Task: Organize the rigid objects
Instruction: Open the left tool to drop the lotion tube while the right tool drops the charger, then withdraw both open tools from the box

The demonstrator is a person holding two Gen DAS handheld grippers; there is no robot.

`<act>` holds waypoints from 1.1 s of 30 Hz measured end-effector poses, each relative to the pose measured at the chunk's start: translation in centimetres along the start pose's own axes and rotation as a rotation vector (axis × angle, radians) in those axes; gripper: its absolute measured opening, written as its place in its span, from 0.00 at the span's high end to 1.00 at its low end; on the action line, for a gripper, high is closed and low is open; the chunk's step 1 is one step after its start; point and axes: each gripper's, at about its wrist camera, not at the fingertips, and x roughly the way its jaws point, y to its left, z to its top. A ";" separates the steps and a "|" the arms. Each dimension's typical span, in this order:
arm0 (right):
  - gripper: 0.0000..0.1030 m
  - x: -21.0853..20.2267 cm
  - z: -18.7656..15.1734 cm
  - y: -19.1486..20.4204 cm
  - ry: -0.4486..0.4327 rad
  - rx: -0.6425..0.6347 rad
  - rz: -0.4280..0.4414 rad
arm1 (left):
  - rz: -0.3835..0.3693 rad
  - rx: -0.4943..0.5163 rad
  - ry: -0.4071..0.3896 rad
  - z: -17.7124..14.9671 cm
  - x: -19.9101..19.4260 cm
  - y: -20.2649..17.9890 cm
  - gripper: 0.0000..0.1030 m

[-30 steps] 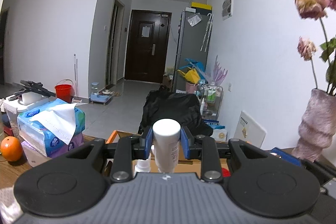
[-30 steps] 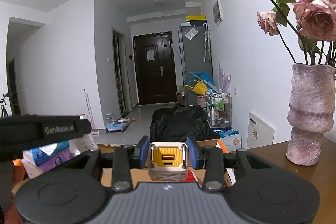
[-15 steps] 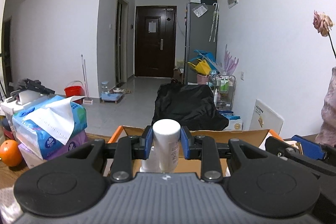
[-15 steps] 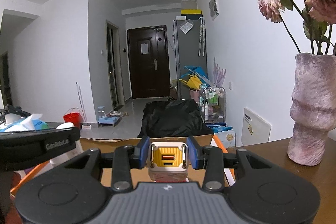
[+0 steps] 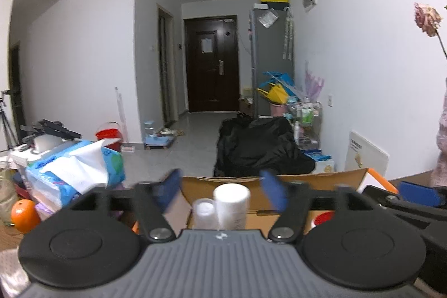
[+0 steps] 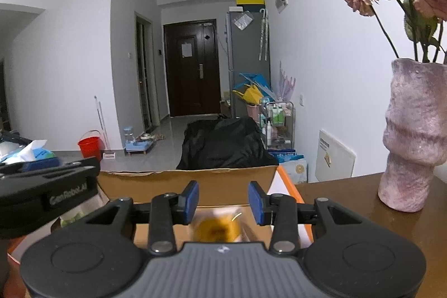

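Right wrist view: brown table [image 6: 349, 203] bears cardboard box [image 6: 184, 183], both tools' jaws opening, gripping nothing.

Matt brown cardboard box [image 6: 184, 180]; smooth white plastic bottle [image 5: 231, 204]; rough, mottled pink vase [image 6: 413, 136]; dark polished wood desk [image 6: 349, 200]; matt black plastic gripper [image 6: 223, 203] with blue pads [image 6: 191, 201].

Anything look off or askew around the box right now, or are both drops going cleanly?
One thing: the yellow charger below the right gripper is a motion-blurred smear, clear of both opening fingers, apparently falling into the cardboard box. The white bottle stands upright in the box, free of the opening left gripper. Nothing spilled.
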 end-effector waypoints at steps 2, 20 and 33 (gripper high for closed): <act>0.49 -0.1 0.2 -0.2 0.002 0.008 -0.007 | 0.002 -0.006 -0.008 0.1 -0.2 0.1 0.18; 0.01 -1.1 0.4 -0.3 -0.006 0.005 -0.035 | 0.014 -0.058 0.053 0.4 0.1 2.3 0.00; 0.00 -1.9 0.6 -0.2 0.003 -0.019 -0.037 | -0.016 -0.041 0.139 0.9 -0.5 2.9 0.00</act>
